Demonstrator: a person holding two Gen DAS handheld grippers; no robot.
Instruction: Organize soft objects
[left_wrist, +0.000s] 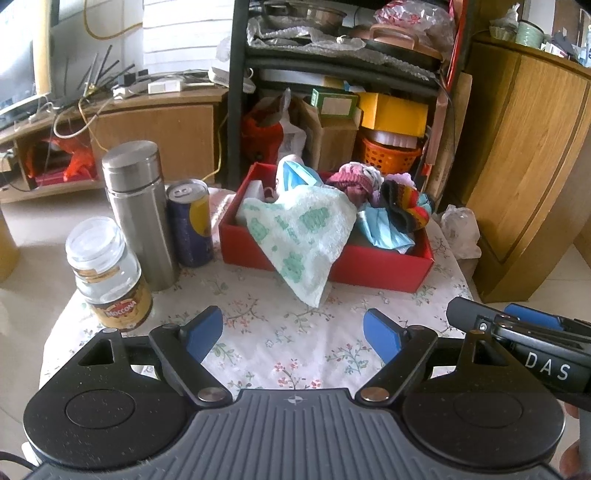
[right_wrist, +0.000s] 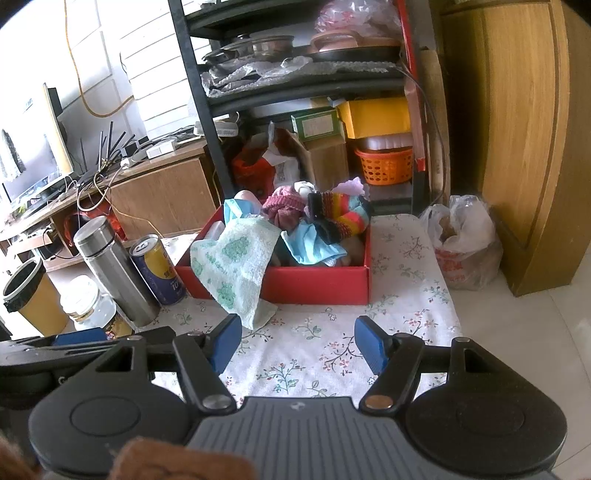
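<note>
**Towel, white with green print** (left_wrist: 303, 236): draped over the near wall of the red box (left_wrist: 384, 264), upper half inside, lower corner hanging outside down to the floral worktop (left_wrist: 295, 347). Its long axis runs from the box interior down toward the claws. It lies straight ahead of both; in the right wrist view the hanging corner sits just beyond the right claw's left fingertip, so I judge the right claw (right_wrist: 297, 341) the nearer. The tuck-in, if that comes next, turns on that dangling corner.

**Left claw** (left_wrist: 293, 332): jaws spread wide, nothing between them, held above the worktop.

**Right claw**: jaws likewise apart, empty.

**Red box, contents**: towel; light blue cloth (left_wrist: 384, 229); pink knit piece (left_wrist: 351, 181); striped multicolour knit (left_wrist: 406, 206); something white at the rear left. Heaped above the rim, so fairly full.

**Left of box, upright**: blue-and-yellow can (left_wrist: 190, 221), steel flask (left_wrist: 138, 214), glass coffee jar (left_wrist: 107, 273).

**Right, off the worktop**: plastic bag (right_wrist: 461, 243).
</note>
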